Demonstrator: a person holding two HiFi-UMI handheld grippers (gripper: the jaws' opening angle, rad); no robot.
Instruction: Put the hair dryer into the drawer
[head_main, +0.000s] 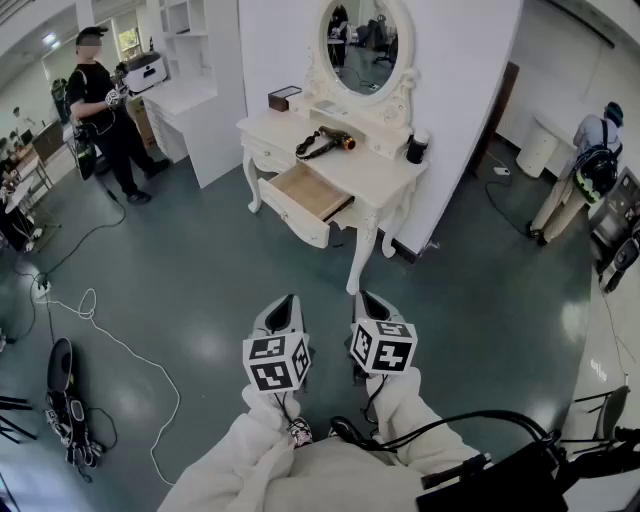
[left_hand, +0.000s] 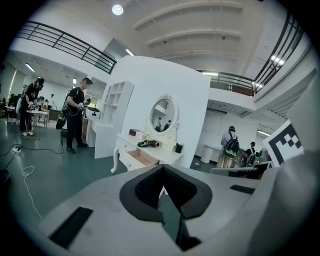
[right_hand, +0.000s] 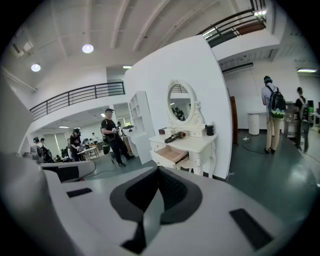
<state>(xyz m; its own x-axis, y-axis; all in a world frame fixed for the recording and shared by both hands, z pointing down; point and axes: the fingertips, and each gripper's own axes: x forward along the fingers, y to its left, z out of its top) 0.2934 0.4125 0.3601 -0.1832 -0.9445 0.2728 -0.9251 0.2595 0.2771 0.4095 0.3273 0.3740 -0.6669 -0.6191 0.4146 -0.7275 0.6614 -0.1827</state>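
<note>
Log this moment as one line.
hair dryer: on dressing table; drawer: open; left hand-held gripper: shut, empty; right hand-held gripper: shut, empty

A white dressing table (head_main: 385, 175) carries a hair dryer (head_main: 325, 142), a black cup (head_main: 417, 147) and a brown box (head_main: 284, 97).

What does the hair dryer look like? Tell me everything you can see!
The hair dryer is mostly black, with a coppery-orange band at one end of its barrel. It looks like plastic. It lies on its side on the white dressing table, in front of the oval mirror and behind the open drawer. A dark part, handle or cord, trails off to its left in the head view. Only the tabletop touches it.
</note>
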